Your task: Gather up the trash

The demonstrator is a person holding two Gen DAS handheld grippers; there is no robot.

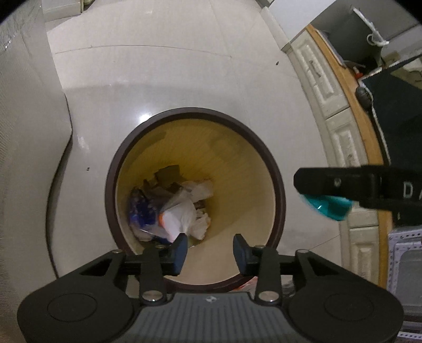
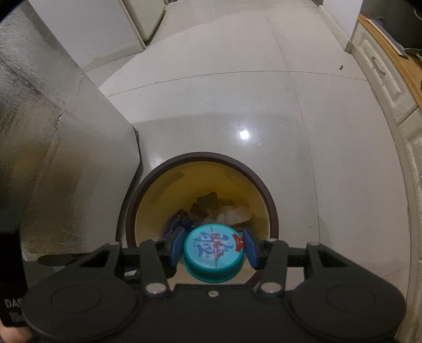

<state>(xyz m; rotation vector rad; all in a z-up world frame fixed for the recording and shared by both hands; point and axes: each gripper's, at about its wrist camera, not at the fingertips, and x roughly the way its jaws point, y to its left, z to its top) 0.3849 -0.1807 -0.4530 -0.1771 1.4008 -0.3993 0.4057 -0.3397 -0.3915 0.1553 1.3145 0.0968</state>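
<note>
A round trash bin (image 1: pixel 274 168) with a dark brown rim and yellow inside stands on the tiled floor; it also shows in the right wrist view (image 2: pixel 271 211). Crumpled white plastic, a blue wrapper and brown scraps lie at its bottom (image 1: pixel 182 205). My left gripper (image 1: pixel 209 250) is open and empty, above the bin's near rim. My right gripper (image 2: pixel 213 248) is shut on a teal bottle cap (image 2: pixel 213 253) with printed lettering, held above the bin's near edge. In the left wrist view the right gripper (image 1: pixel 343 184) shows at the right with the teal cap (image 1: pixel 329 208) under it.
A grey wall corner (image 2: pixel 79 147) juts out left of the bin. White panelled cabinets with a wooden top (image 1: pixel 340 137) run along the right. Glossy tiled floor (image 2: pixel 237 92) stretches beyond the bin. A white appliance (image 2: pixel 145 18) stands far back.
</note>
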